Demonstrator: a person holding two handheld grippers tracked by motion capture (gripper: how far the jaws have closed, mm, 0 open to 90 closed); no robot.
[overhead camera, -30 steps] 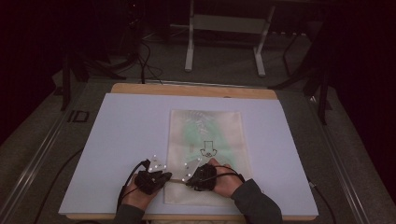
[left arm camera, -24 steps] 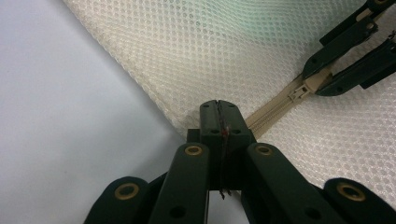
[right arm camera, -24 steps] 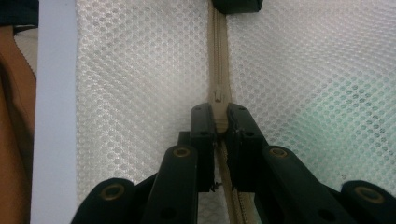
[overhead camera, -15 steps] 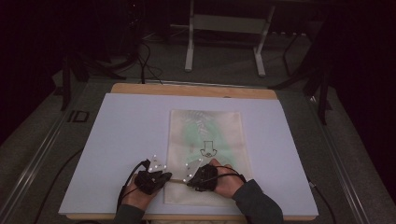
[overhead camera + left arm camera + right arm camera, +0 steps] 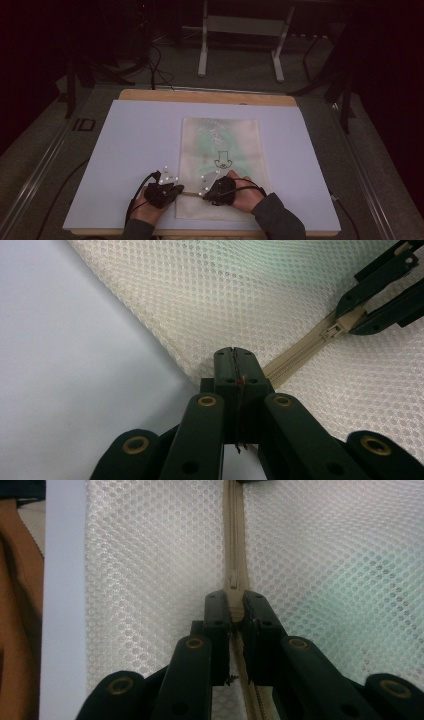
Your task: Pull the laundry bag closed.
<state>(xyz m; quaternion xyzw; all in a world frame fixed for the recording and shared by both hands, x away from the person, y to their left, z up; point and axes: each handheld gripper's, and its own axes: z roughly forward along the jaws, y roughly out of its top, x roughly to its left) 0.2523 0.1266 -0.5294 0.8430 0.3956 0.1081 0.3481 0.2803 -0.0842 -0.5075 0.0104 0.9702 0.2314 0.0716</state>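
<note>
A cream mesh zipper bag [image 5: 220, 150] lies flat on the white sheet [image 5: 130, 150], with something green inside and a black print on it. Its zipper [image 5: 300, 352] runs across the near end. My left gripper [image 5: 179, 191] [image 5: 234, 356] is shut on the bag's edge at the zipper's left end. My right gripper [image 5: 205, 192] [image 5: 234, 601] faces it from the right and is shut on the beige zipper pull [image 5: 234, 587]. In the left gripper view, that pull [image 5: 345, 324] sits between the right gripper's jaws a short way along the zipper.
The white sheet covers a wooden table [image 5: 210, 96] whose far edge shows. Both forearms come in over the near edge [image 5: 210, 233]. Behind the table, on the dark floor, are cables [image 5: 155, 70] and a metal stand's legs [image 5: 240, 50].
</note>
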